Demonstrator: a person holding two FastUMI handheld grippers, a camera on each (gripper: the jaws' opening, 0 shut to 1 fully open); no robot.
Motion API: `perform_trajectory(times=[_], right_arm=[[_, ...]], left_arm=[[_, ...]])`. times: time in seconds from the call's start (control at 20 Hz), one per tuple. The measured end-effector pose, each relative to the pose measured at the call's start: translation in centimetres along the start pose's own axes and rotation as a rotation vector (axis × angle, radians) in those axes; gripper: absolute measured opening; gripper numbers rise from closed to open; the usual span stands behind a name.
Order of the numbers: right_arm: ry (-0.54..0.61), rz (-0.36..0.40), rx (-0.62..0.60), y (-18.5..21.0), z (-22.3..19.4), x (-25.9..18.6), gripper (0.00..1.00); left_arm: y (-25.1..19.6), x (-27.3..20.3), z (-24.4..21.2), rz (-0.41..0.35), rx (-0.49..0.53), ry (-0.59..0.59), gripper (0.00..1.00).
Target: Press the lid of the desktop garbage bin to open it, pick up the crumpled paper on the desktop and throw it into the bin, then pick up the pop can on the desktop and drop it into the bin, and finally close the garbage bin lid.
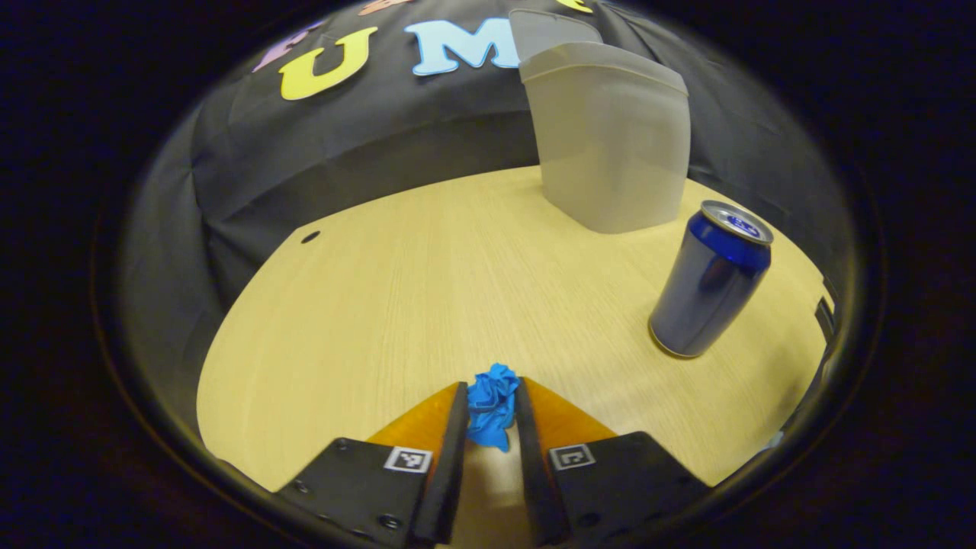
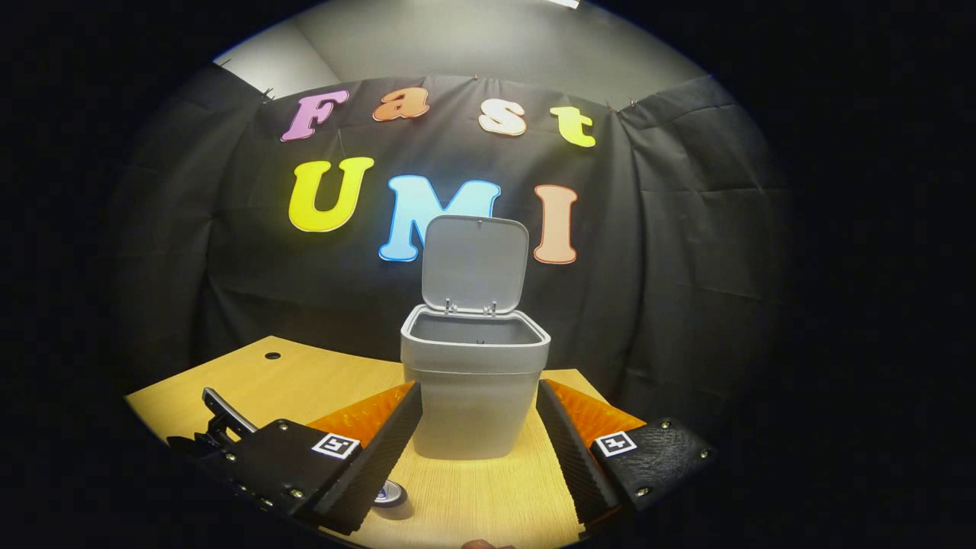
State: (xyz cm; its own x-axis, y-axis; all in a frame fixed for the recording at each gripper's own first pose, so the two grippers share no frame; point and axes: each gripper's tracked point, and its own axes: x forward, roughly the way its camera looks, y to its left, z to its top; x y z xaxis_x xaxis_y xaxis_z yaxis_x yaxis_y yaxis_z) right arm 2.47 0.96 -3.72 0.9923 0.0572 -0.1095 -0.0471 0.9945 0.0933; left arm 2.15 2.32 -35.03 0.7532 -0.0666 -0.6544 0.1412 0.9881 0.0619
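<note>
Left hand-held gripper [image 1: 492,404] around crumpled paper [image 1: 492,406]

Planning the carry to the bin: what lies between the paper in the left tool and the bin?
Only bare tabletop, in the left gripper view; the can stands off to the side, between neither paper nor bin.

Pale wooden table [image 1: 427,282], small hole [image 1: 310,237]
</note>
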Motion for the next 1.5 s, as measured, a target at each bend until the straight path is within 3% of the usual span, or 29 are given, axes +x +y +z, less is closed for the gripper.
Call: perform_trajectory(times=[0.05,0.15,0.35,0.65,0.95,1.05,1.15,1.5], right_arm=[[0.002,0.003,0.003,0.0,-0.1,0.2,1.0],[0.002,0.007,0.001,-0.3,0.0,0.4,0.97],[-0.014,0.013,-0.008,-0.9,0.4,0.4,0.96],[-0.039,0.012,-0.008,-1.6,1.2,1.0,0.97],[-0.047,0.016,-0.01,-1.9,1.2,1.6,0.97],[-0.048,0.019,0.0,-2.0,1.1,1.7,1.0],[-0.055,0.016,0.005,-2.2,1.4,1.8,0.96],[-0.085,-0.01,-0.006,-3.5,2.0,1.4,0.96]], left_arm=[[-0.1,0.0,0.0,-0.002,0.006,-0.002,0.33],[0.0,-0.2,0.2,0.005,-0.007,-0.009,0.26],[0.6,-0.9,0.9,0.025,-0.027,-0.037,0.26],[1.6,-3.1,5.6,0.037,-0.082,-0.128,0.28],[1.1,-5.6,14.1,0.0,-0.119,-0.266,0.24],[0.5,-6.4,17.1,-0.02,-0.121,-0.317,0.26],[-0.2,-7.2,20.1,-0.043,-0.125,-0.366,0.29],[-2.9,-9.8,29.2,-0.118,-0.139,-0.512,0.25]])
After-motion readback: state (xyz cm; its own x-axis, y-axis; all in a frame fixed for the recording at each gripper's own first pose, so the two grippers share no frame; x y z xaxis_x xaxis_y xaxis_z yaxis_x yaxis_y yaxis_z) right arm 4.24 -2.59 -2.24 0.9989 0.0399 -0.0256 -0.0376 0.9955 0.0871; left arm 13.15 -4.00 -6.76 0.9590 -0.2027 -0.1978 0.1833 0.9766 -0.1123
